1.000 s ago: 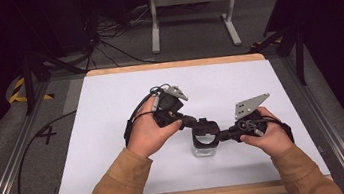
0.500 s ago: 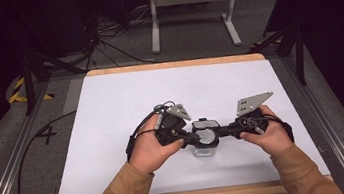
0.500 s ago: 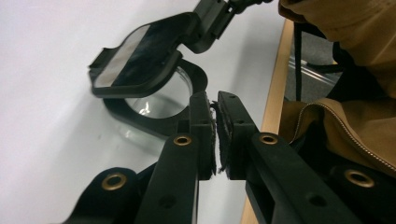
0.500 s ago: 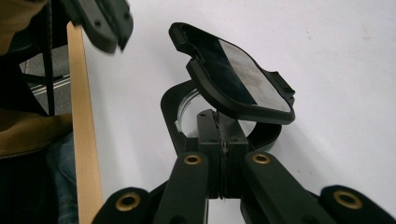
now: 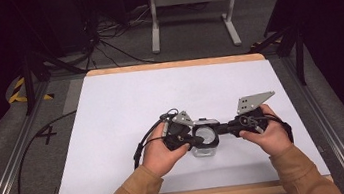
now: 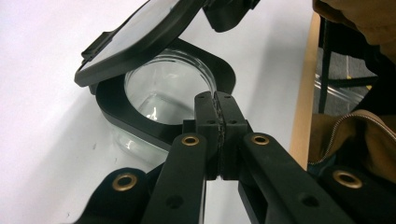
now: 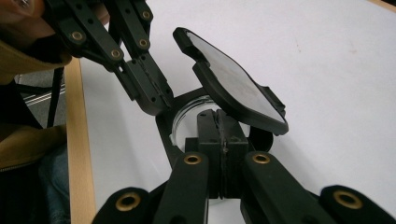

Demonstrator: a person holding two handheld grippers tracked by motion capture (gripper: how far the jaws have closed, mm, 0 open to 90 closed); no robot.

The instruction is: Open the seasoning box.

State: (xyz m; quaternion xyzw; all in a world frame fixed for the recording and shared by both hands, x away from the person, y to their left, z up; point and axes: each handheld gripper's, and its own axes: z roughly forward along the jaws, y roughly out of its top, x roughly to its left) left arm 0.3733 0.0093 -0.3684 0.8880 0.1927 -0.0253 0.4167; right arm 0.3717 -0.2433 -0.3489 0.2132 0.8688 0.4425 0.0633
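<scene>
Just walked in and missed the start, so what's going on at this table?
A person holds a gripper in each hand over a small clear glass jar with a black collar and a hinged black lid, standing on the white table. The left gripper and the right gripper are both shut and meet at the jar's black rim from opposite sides. The lid is tilted up, so the jar is open and looks empty.
</scene>
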